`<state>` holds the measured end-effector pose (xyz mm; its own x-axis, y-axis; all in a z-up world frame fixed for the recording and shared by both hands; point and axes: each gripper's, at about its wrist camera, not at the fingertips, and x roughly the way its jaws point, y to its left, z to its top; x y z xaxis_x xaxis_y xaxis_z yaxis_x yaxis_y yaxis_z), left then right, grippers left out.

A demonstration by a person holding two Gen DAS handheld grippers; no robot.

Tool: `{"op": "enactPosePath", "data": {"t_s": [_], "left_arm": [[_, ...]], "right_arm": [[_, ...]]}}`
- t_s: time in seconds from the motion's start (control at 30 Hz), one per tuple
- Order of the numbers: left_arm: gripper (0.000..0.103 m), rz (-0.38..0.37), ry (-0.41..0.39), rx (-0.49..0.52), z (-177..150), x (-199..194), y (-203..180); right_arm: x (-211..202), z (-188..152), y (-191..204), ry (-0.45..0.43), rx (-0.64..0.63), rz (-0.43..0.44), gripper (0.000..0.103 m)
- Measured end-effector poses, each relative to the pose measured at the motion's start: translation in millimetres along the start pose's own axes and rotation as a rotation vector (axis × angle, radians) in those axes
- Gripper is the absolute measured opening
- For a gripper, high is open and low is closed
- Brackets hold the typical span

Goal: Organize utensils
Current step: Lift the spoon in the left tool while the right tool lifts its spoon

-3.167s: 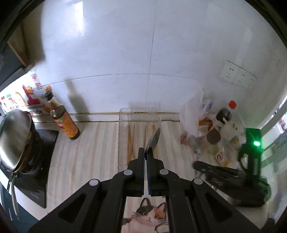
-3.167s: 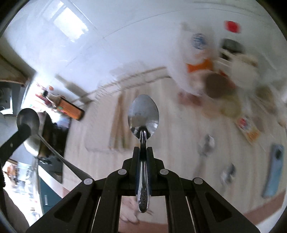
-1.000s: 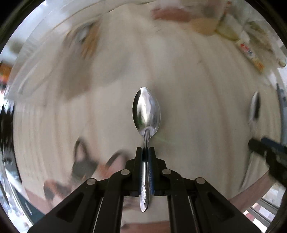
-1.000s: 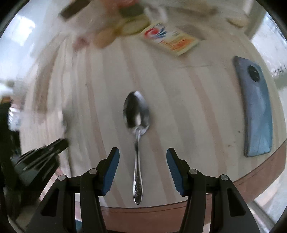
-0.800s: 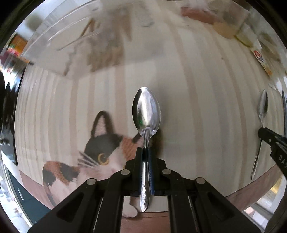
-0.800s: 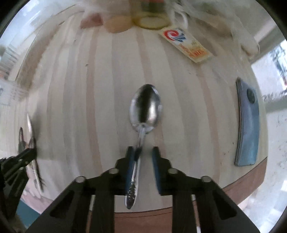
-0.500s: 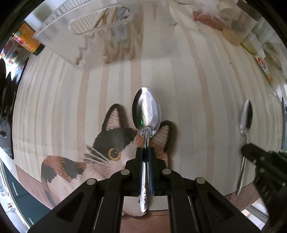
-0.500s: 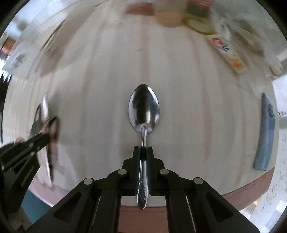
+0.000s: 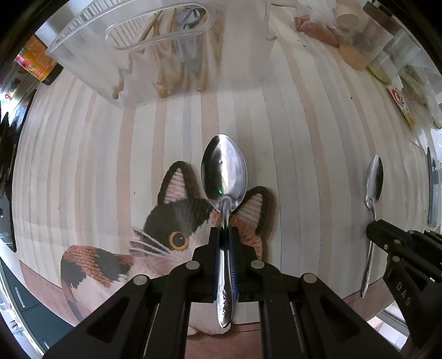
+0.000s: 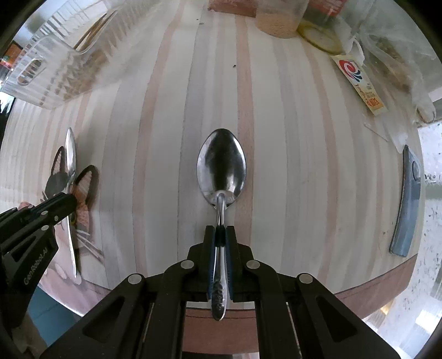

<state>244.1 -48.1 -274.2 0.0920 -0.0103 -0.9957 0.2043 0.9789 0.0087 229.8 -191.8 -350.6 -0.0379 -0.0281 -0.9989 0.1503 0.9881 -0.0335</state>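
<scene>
Since a second ago your right gripper (image 10: 220, 234) has gone from standing wide over a spoon lying on the table to being clamped on that spoon's handle, and the spoon has come up off the striped wood. Your left gripper (image 9: 224, 237) has carried its own load across the table meanwhile, so the clear bin now sits sharp in its view instead of a blur.

You now hold one spoon in each tool. The left spoon (image 9: 224, 176) is pinched by its neck between the closed fingers, bowl pointing away from you, handle end sticking back past the pads. It hangs above the cat-shaped mat (image 9: 165, 232), which lies at the near edge of the table (image 9: 83, 154). The right spoon (image 10: 221, 168) is gripped the same way, neck between the pads, bowl forward, over bare striped wood toward the near right part of the table.

From the left camera you can see your right tool at the far right with its spoon; from the right camera your left tool shows at the left, over the mat.

The clear plastic bin (image 9: 83, 63) stands at the far side of the table, left of centre, with wooden chopsticks (image 9: 176, 80) inside and what looks like a metal utensil among them. A blue phone (image 10: 408, 204) lies at the table's right edge. Packets and jars (image 10: 281, 22) crowd the far right corner.
</scene>
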Motion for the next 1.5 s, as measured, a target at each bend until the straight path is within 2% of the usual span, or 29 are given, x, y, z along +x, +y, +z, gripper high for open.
{"op": "enactPosePath", "data": {"t_s": [0.2, 0.37, 0.5, 0.7, 0.73, 0.83, 0.9, 1.07, 1.13, 1.2, 1.33, 1.43, 1.47, 1.5], "left_arm": [[0.005, 0.001, 0.000, 0.016, 2, 2, -4], [0.004, 0.012, -0.008, 0.015, 3, 12, -23], [0.000, 0.011, -0.040, 0.027, 1, 0, -30], [0.000, -0.001, -0.080, 0.045, 3, -18, -39], [0.000, -0.006, -0.080, 0.042, 3, -18, -39], [0.002, -0.091, -0.071, -0.019, 4, -16, -27], [0.004, -0.164, -0.036, -0.084, 1, -7, -7], [0.006, -0.242, 0.011, -0.176, -4, 4, 24], [0.014, -0.273, 0.015, -0.169, -3, 5, 22], [0.029, -0.307, 0.022, -0.128, -2, 5, 11], [0.032, -0.277, 0.049, -0.076, -1, 14, -10], [0.033, -0.170, 0.022, -0.036, 5, 13, -29], [0.030, -0.128, 0.028, -0.022, 8, 17, -34], [0.029, -0.105, 0.001, -0.016, 11, 16, -38]], "right_arm": [[-5, -5, -13, 0.004, 0.018, 0.004, 0.008], [-12, -12, -27, -0.023, 0.049, 0.012, 0.007], [-17, -21, -36, -0.036, 0.078, 0.028, 0.007], [-34, -28, -43, -0.072, 0.094, 0.046, 0.006], [-38, -28, -44, -0.075, 0.097, 0.050, 0.001], [-44, -27, -49, -0.080, 0.104, 0.054, 0.000], [-45, -26, -49, -0.072, 0.113, 0.061, 0.000], [-37, -28, -69, -0.033, 0.182, 0.148, 0.000], [-36, -30, -75, -0.026, 0.196, 0.165, 0.001], [-37, -32, -80, -0.022, 0.206, 0.177, 0.003], [-38, -37, -91, -0.031, 0.212, 0.185, 0.008], [-45, -35, -95, -0.043, 0.202, 0.188, 0.009], [-45, -34, -92, -0.043, 0.201, 0.192, 0.011], [-45, -33, -92, -0.044, 0.197, 0.200, 0.014]]}}
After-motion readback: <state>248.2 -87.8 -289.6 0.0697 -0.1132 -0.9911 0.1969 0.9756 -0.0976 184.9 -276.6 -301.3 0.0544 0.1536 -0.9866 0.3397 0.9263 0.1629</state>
